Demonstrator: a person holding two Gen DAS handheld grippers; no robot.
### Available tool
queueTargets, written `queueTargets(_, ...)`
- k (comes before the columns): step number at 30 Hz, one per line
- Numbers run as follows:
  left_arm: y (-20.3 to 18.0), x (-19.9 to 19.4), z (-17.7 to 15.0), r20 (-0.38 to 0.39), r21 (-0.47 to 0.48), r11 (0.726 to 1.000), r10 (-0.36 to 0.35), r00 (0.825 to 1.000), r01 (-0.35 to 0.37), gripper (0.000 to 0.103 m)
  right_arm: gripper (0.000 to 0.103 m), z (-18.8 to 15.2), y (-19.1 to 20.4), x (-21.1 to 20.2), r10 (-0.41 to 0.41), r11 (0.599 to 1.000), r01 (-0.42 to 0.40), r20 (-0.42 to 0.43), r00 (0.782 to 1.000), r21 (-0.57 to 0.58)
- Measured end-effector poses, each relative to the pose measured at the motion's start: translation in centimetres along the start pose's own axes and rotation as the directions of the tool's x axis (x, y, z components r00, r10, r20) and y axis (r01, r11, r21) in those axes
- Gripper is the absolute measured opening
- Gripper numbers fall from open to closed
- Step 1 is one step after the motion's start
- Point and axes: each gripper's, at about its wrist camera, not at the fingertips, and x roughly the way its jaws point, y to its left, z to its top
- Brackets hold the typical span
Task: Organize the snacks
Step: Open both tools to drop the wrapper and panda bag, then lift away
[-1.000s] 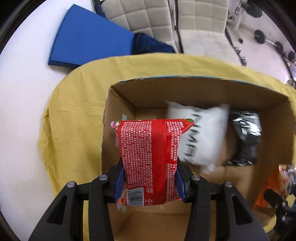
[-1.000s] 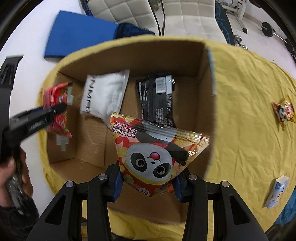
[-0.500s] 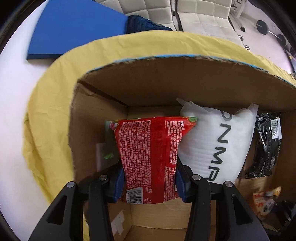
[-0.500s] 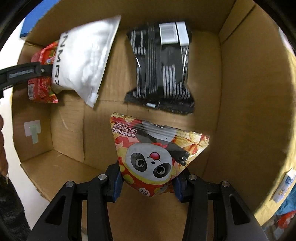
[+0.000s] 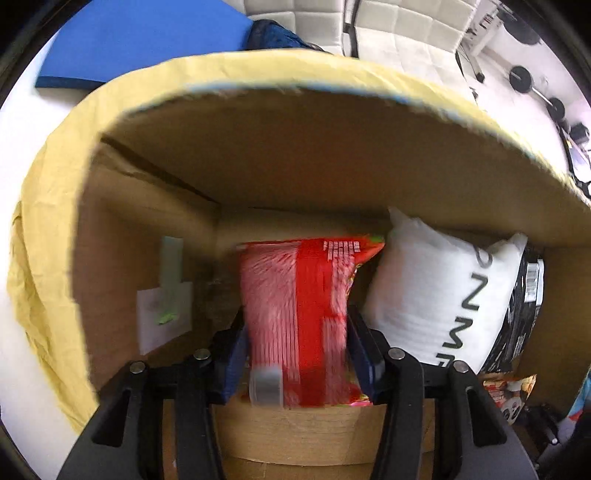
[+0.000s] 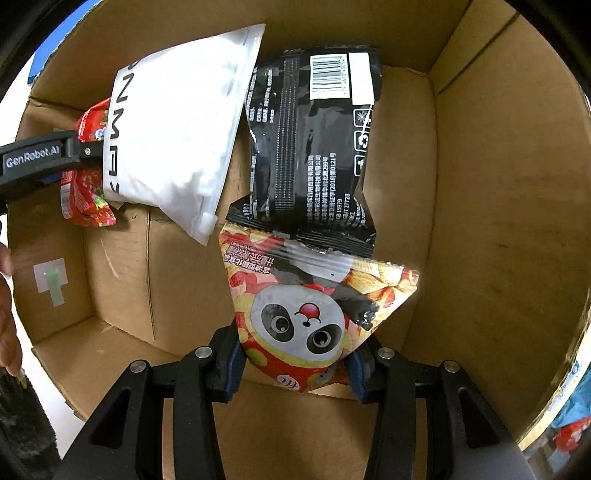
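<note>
In the left wrist view, my left gripper (image 5: 295,354) points down into the cardboard box (image 5: 295,147). Its jaws are opening. The red snack packet (image 5: 295,314) stands between them, motion-blurred, with thin gaps at the pads, beside a white pouch (image 5: 436,295). My right gripper (image 6: 295,362) is shut on the panda snack bag (image 6: 306,306) low in the box, its jaws just starting to open. The bag's top edge meets a black packet (image 6: 314,147). The right wrist view also shows the red packet (image 6: 88,199) at the left wall behind the white pouch (image 6: 173,129).
The box stands on a yellow cloth (image 5: 48,240). A blue mat (image 5: 140,37), white chairs (image 5: 406,29) and dumbbells (image 5: 524,77) lie beyond. A person's hand (image 6: 7,314) is at the left edge. Bare box floor (image 6: 122,277) shows at the front left.
Both grippers have sunk into the box. The left jaws have parted a little and the red packet now blurs between them. The panda bag has come down to the black packet's edge.
</note>
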Motion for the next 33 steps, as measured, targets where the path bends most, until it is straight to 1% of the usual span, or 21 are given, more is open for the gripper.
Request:
queueTargets(2,0.3,-0.7,-0.2,0.003,-0.005,1.000,-0.001,1.000,0.001,0.049,0.048,-0.1,0.0,0.0,0.000,1.000,0.000,0.004,1.000,-0.003)
queueTargets(3,0.2,-1.2,-0.3,0.005,-0.001,1.000,0.001,1.000,-0.001,0.051,0.050,-0.1,-0.2,-0.1,-0.003,1.000,0.003,0.007,1.000,-0.004)
queueTargets(7,0.1,-2.5,-1.1,0.019,0.012,1.000,0.000,1.000,-0.001,0.057,0.063,-0.8,0.5,-0.8,0.008,1.000,-0.008,0.028,1.000,0.002)
queueTargets(11,0.4,-4.8,-2.6,0.072,0.001,1.000,-0.016,0.997,0.016,0.071,0.069,-1.2,0.8,-2.6,0.028,0.999,-0.030,0.061,0.998,0.021)
queueTargets(13,0.9,-5.9,-3.4,0.100,-0.006,1.000,-0.026,0.995,0.027,0.073,0.076,-1.5,0.8,-3.7,0.038,0.999,-0.041,0.081,0.996,0.028)
queueTargets(14,1.0,-6.7,-4.2,0.118,-0.007,0.999,-0.034,0.992,0.035,0.081,0.077,-1.7,0.9,-4.4,0.043,0.999,-0.046,0.096,0.994,0.028)
queueTargets(15,1.0,-7.3,-4.9,0.133,-0.009,0.999,-0.043,0.990,0.044,0.091,0.085,-1.5,1.1,-5.0,0.040,0.999,-0.043,0.104,0.994,0.026)
queueTargets(16,1.2,-7.8,-4.9,0.142,-0.009,0.999,-0.050,0.989,0.052,0.093,0.091,-1.9,1.4,-5.4,0.026,0.999,-0.029,0.122,0.992,0.023)
queueTargets(17,1.2,-8.4,-5.8,0.154,-0.008,0.998,-0.056,0.986,0.058,0.096,0.098,-2.1,1.5,-6.2,0.012,1.000,-0.015,0.149,0.989,0.021)
queueTargets(19,1.2,-9.2,-7.2,0.173,-0.003,0.998,-0.060,0.983,0.062,0.098,0.099,-2.7,1.6,-7.4,0.000,1.000,-0.003,0.178,0.984,0.020)
queueTargets(22,1.1,-10.0,-9.0,0.178,-0.004,0.997,-0.081,0.981,0.083,0.098,0.099,-3.4,1.0,-9.1,-0.010,1.000,0.005,0.205,0.979,0.025)
queueTargets(24,1.3,-10.4,-10.1,0.188,-0.006,0.996,-0.085,0.978,0.088,0.098,0.099,-3.7,0.7,-10.1,-0.030,0.999,0.023,0.229,0.973,0.030)
queueTargets(28,1.4,-12.2,-12.4,0.242,-0.009,0.998,-0.052,0.969,0.056,0.098,0.099,-5.2,1.0,-11.3,-0.041,0.999,0.033,0.261,0.964,0.036)
queueTargets(30,1.3,-12.8,-13.1,0.261,-0.005,0.999,-0.048,0.964,0.051,0.098,0.099,-6.1,0.8,-12.0,-0.037,0.999,0.027,0.277,0.960,0.038)
queueTargets(33,0.8,-14.7,-14.9,0.310,0.015,1.000,-0.025,0.951,0.021,0.098,0.099,-7.9,1.0,-13.2,-0.031,0.999,0.022,0.304,0.952,0.031)
